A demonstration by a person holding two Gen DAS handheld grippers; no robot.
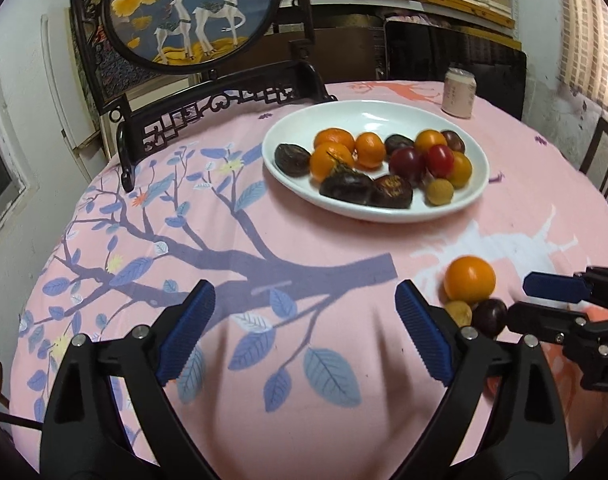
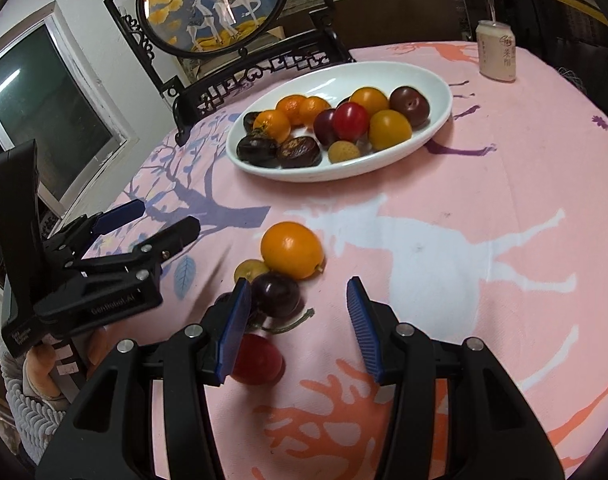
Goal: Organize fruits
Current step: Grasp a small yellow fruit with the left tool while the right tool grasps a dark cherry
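A white oval plate (image 1: 288, 128) (image 2: 436, 80) holds several fruits: oranges, dark plums, red and yellow ones. On the cloth lie an orange fruit (image 1: 469, 279) (image 2: 291, 249), a small yellow fruit (image 1: 458, 312) (image 2: 251, 269), a dark plum (image 1: 489, 315) (image 2: 276, 294) and a red fruit (image 2: 258, 359). My left gripper (image 1: 306, 332) (image 2: 160, 220) is open and empty, left of these loose fruits. My right gripper (image 2: 300, 328) (image 1: 520, 300) is open and empty, just right of the dark plum and red fruit.
A round table under a pink cloth with a tree and deer print (image 1: 264, 264) (image 2: 444, 240). A pale can (image 1: 459, 93) (image 2: 497, 51) stands behind the plate. A dark carved stand with a round deer picture (image 1: 192, 12) (image 2: 212, 8) is at the back left edge.
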